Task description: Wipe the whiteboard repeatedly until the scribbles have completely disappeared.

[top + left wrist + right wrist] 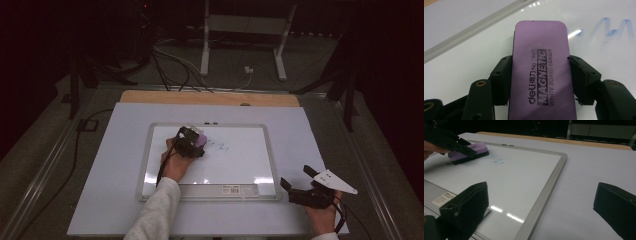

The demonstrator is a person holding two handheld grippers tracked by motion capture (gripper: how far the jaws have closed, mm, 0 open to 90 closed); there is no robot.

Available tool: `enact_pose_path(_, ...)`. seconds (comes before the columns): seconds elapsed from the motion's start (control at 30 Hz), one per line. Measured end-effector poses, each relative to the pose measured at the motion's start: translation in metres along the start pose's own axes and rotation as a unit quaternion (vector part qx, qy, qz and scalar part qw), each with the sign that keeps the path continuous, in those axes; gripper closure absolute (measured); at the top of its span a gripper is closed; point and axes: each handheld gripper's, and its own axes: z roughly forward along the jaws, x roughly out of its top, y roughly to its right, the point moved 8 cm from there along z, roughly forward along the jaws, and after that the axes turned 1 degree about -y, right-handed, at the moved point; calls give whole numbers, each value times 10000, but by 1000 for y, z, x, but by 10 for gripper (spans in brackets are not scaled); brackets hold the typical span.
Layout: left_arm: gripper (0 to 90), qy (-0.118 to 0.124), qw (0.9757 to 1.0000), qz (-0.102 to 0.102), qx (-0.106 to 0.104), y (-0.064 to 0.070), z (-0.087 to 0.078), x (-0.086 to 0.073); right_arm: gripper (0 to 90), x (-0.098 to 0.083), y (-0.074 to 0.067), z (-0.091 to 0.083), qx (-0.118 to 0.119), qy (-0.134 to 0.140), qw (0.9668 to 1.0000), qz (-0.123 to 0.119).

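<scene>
A: One eraser (541, 75), and my left claw (194, 141) has it clamped by its two long sides, the pads pressing on the purple top layer about halfway along its length. My right claw (298, 181) has its jaws spread with nothing between them, and it sits just off the whiteboard's (235, 172) near right corner, on the tabletop (110, 200).

B: Where is the eraser on the board?

A: In the upper left part of the whiteboard, face down on it as far as I can tell, just left of the blue marks (220, 146). From the right gripper view the marks (497, 160) lie right beside its front end.

B: How do you think it will handle?

A: Light, I'd judge: a foam or plastic block with a dark felt sole. The body looks firm enough not to fold under the pads, though a hard squeeze might dent it. The print says magnetic, so I'd expect it to cling a little to the board and drag when slid.

B: Any risk of slipping?

A: Some. The top looks smooth, and a sideways wipe pushes against the grip. Holding the long sides near the middle, as now, should keep it flat; gripping near an end would let it tip and lift one edge off the marks.
</scene>
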Motion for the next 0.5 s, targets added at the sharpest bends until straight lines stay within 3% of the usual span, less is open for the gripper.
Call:
enact_pose_path(0.07, 418, -14, 9999, -120, -5, -4, 1, -1, 1, 0, 0, 0, -3, 0, 10000, 1)
enact_pose_path(0.17, 418, 3, 10000, -48, -11, -1, 1, 1, 1, 0, -1, 0, 5, -5, 10000, -2)
enact_pose_path(0.27, 418, 59, 9997, 86, -215, 13, 2, 5, 1, 0, -1, 1, 12, -9, 10000, -22)
enact_pose_path(0.33, 419, 92, 9988, 288, -386, 29, 2, 8, 1, 0, -2, 2, 12, -11, 10000, -27)
enact_pose_path(0.4, 418, 142, 9961, 570, -664, 50, 0, 9, 1, 0, -2, 2, 11, -13, 10000, -26)
enact_pose_path(0.47, 418, 192, 9911, 888, -973, 69, -3, 10, 1, 0, -2, 1, 10, -8, 10000, -22)
enact_pose_path(0.5, 418, 223, 9895, 1057, -964, 74, -4, 10, 1, 0, -1, 1, 8, -6, 10000, -21)
